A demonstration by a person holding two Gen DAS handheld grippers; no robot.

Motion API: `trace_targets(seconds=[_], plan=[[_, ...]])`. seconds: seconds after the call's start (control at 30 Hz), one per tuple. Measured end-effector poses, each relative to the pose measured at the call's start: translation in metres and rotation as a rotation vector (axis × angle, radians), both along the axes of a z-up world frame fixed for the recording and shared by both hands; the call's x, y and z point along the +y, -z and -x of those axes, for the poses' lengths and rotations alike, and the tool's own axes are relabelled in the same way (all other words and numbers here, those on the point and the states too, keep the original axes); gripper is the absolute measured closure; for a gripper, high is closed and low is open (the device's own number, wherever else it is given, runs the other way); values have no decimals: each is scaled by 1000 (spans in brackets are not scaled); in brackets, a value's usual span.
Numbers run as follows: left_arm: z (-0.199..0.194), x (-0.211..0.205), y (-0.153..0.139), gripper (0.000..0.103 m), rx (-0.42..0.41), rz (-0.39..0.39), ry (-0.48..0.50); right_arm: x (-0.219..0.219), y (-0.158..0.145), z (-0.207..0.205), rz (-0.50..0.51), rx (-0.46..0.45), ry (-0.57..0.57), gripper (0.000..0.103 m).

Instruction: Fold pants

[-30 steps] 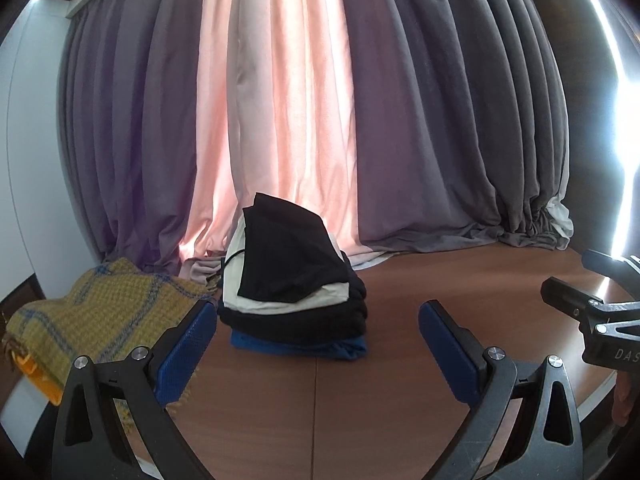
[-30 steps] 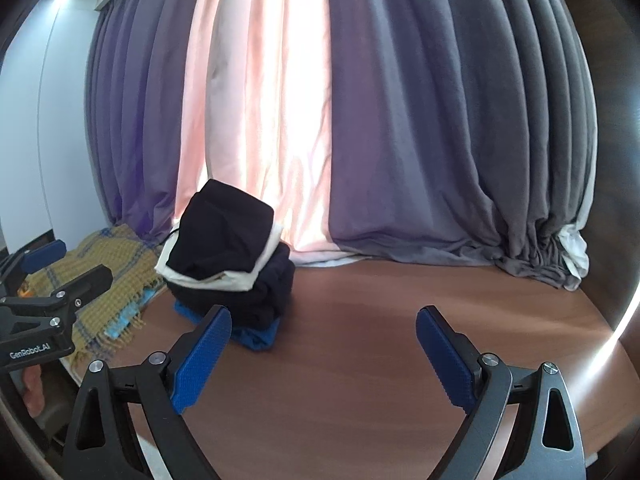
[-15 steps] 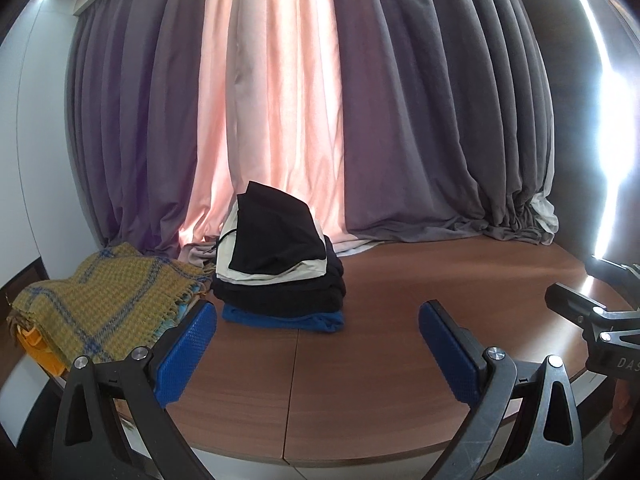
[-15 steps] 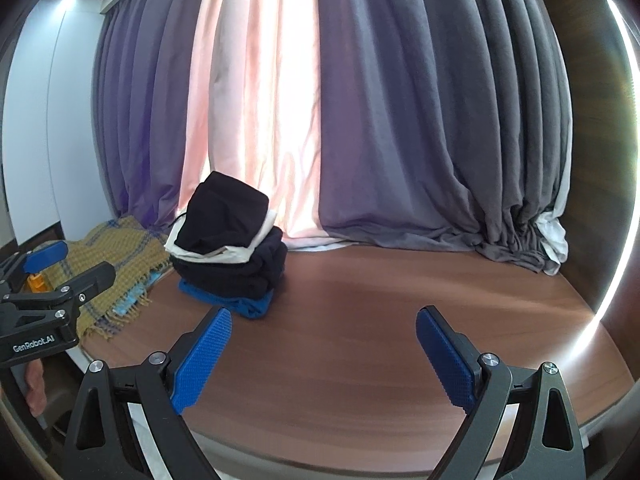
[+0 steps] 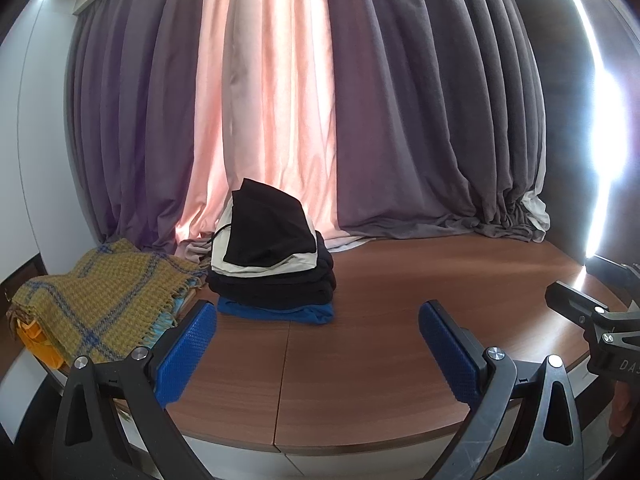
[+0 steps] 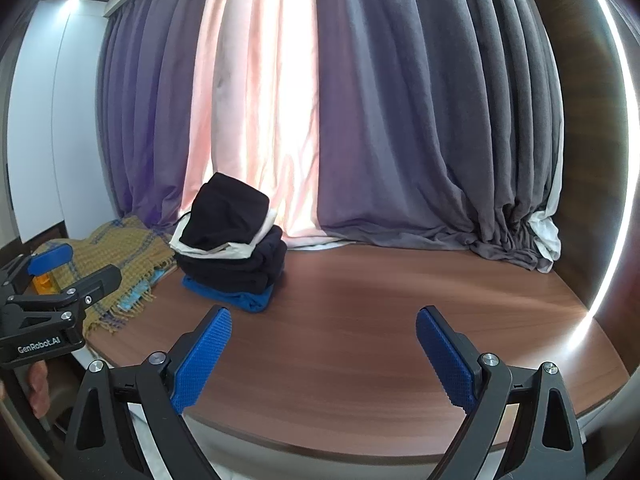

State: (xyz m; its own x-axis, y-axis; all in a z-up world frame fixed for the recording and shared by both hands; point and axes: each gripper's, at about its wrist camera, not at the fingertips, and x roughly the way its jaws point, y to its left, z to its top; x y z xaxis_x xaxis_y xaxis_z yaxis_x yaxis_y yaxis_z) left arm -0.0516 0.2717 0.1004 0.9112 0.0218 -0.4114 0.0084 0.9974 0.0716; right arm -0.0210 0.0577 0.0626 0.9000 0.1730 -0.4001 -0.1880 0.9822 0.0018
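Note:
A stack of folded pants sits at the back left of the brown table, with a black pair with white trim on top, dark ones under it and a blue one at the bottom. It also shows in the right wrist view. My left gripper is open and empty, held back above the table's front edge. My right gripper is open and empty, also near the front edge. Each gripper shows at the edge of the other's view.
A yellow plaid blanket lies at the table's left end, beside the stack. Grey and pink curtains hang along the back and pool on the table. A bright light strip runs along the right wall.
Both grippers have pulled back from the stack toward the table's front edge, so the stack looks smaller and the front edge has come into view. Both stay open.

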Motion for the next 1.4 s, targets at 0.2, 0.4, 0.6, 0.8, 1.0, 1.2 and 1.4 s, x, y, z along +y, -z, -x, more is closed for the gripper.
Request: trace_targets(seconds=[0.2,0.4,0.6,0.8,1.0,1.2,1.4], plan=[[4,-2,-2,0,-5,-1,2,-1,-1,6,0,-7,5,8],[6,-5,-3,0,-8,-6,7,-2,-1,8,0,-8,4,8],[10,-10,-5,0,-10,-10,11,-3,-1,10,0,-9,4,8],[12,-13,-6,0,-10,-8,8,-2,-2,11,0,-9,5,8],[13,-18,-6,0,-7,-26,2,-2,-2,11,-1,-9,8,8],[14,-20,-7,0,-12,-34,-3,-7,-3,16,-1,-8,11,8],[18,-25,-6,0,-14,-47,-4,-11,-3,18,-1,-8,12,8]])
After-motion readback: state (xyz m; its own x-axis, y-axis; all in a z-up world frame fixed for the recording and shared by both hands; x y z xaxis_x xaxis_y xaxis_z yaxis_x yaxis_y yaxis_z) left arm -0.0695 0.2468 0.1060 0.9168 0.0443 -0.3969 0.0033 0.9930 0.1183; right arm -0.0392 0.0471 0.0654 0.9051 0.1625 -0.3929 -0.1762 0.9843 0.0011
